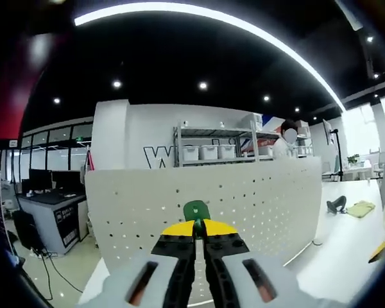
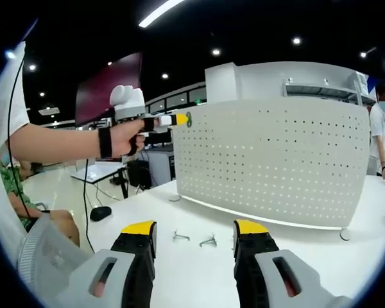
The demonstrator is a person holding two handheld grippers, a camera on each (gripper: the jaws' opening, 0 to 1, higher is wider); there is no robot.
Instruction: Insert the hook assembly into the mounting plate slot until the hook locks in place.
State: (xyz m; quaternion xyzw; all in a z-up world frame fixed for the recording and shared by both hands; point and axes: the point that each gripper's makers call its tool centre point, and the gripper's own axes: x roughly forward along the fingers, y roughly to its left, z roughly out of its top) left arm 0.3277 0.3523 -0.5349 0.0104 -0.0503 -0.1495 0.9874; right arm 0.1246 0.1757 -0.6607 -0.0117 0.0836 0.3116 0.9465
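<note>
White worktop [image 2: 199, 269] carries an upright perforated mounting plate [image 2: 269, 160], a pegboard standing across the far part of the surface in an open office with shelving behind. In the left gripper view the left gripper [image 1: 196, 226] has its yellow-tipped jaws pinched together on a small green hook piece [image 1: 196, 210], held up close in front of the board's face. The right gripper view shows that same claw from the side, raised in a person's hand [image 2: 125, 138] at the board's upper left corner, the green piece just at the edge. The right gripper [image 2: 196, 231] hangs low over the worktop with its jaws spread wide and nothing between them; two small metal hooks [image 2: 194, 239] lie on the surface just beyond its tips, near the board's foot. By my judgement the insertion is in hand but not done: the hook has yet to seat. Next it needs lining up with a hole and pressing in squarely until it catches.
</note>
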